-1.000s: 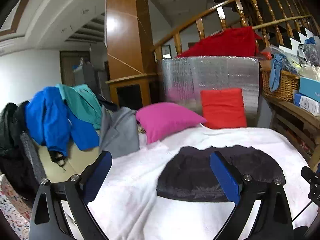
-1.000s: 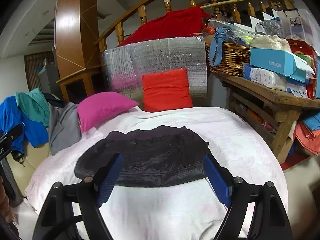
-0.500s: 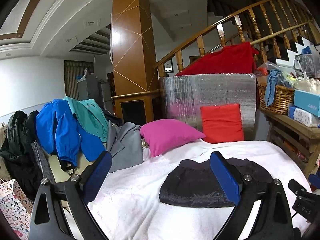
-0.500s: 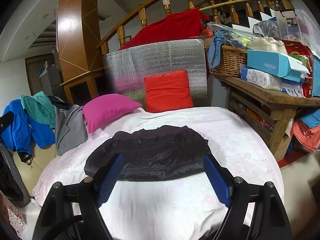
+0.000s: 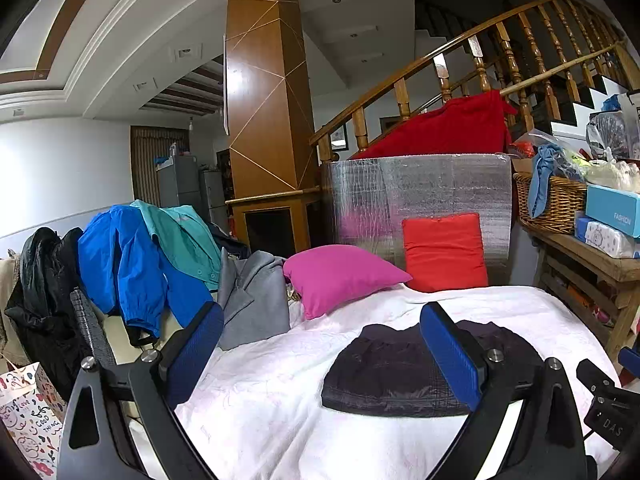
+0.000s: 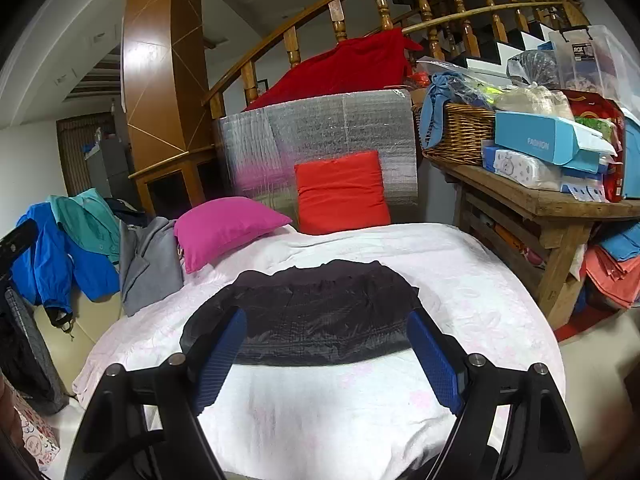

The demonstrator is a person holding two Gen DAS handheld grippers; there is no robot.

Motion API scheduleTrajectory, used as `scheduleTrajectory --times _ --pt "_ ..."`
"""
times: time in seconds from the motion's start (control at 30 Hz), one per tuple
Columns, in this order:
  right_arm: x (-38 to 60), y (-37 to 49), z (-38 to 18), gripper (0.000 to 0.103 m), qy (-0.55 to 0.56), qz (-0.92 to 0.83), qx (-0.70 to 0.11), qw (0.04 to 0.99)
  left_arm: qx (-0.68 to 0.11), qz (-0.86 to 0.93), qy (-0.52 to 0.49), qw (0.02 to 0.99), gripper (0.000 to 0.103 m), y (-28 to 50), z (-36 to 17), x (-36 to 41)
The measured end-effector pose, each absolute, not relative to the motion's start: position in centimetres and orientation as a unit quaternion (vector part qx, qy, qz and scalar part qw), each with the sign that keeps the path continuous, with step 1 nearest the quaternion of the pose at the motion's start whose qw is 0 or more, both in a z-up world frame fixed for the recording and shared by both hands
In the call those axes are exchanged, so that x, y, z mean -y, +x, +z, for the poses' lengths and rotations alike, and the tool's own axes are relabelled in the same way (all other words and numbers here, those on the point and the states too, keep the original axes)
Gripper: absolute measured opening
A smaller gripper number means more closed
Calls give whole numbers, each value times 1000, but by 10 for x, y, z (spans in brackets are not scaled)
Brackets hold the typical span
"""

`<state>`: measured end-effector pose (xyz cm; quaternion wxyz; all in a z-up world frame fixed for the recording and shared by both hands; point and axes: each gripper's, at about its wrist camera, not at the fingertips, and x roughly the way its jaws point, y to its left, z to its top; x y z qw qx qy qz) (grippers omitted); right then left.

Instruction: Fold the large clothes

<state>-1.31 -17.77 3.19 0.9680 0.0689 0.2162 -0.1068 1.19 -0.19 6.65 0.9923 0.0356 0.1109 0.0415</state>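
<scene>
Already the dark quilted garment [image 6: 316,312] lies folded into a compact rectangle on the white bed cover [image 6: 328,412]. Both left tongs [image 5: 320,354] and right tongs [image 6: 332,356] gape wide, empty. Blue and teal jackets [image 5: 140,256] nearby look unfolded.

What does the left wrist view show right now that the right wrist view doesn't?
Only the left wrist view shows the black jacket heaped at the far left and the ceiling. Only the right wrist view shows the clear plastic bin and the folded orange and blue clothes under the wooden bench. Both show the folded dark garment on the white bedspread, the pink pillow and red pillow.
</scene>
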Motion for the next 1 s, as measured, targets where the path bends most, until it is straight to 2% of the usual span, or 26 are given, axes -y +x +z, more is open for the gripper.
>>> scheduleTrajectory --times 1.0 --pt "185 -32 37 85 78 -110 -206 969 -107 35 48 992 99 -2 72 11"
